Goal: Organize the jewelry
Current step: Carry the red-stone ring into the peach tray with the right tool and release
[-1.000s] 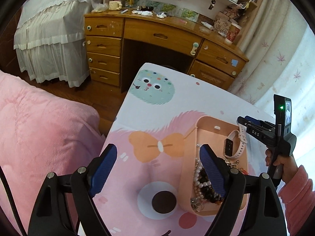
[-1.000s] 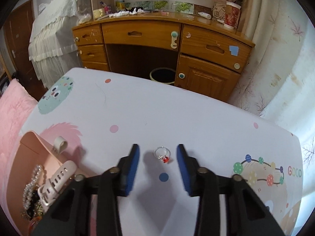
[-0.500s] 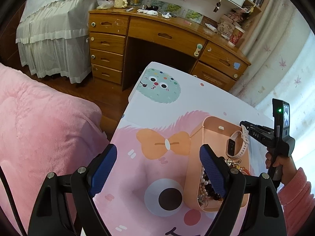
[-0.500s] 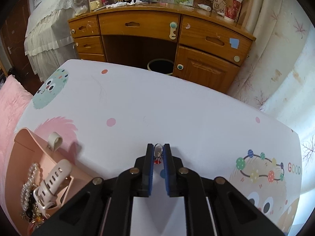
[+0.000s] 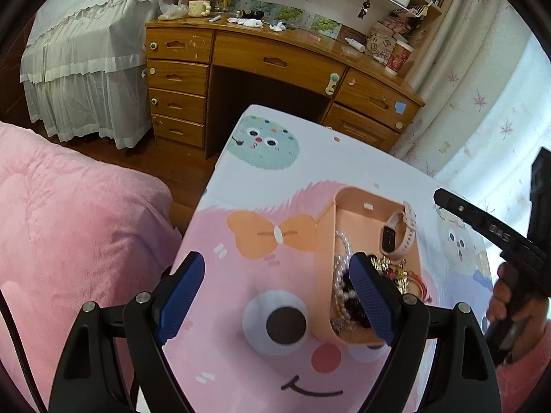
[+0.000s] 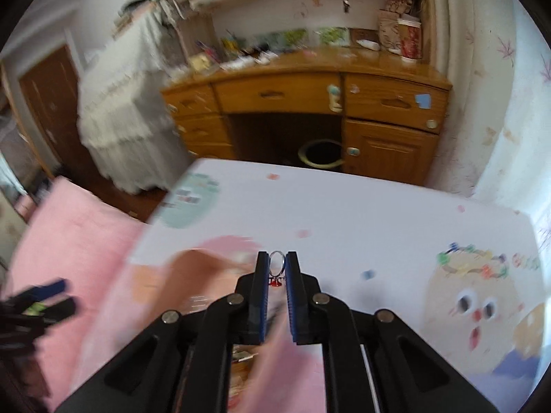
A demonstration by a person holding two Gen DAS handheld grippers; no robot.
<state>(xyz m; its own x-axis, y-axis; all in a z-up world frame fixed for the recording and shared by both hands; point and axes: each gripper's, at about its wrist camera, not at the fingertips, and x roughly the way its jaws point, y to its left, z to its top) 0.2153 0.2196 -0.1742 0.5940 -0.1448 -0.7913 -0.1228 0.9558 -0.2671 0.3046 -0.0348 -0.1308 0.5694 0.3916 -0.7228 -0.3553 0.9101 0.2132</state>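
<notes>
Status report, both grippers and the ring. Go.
Right gripper shut on ring, lifted off the table. Left gripper open, empty, beside pink tray. View blurred; nothing seen blocking.

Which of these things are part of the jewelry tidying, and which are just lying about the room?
Part of the job:
ring, pinched in the right gripper
peach tray
pearl necklace and watch in the tray
left gripper, open

Just lying about:
wooden desk
paper cup
pink blanket
waste bin
</notes>
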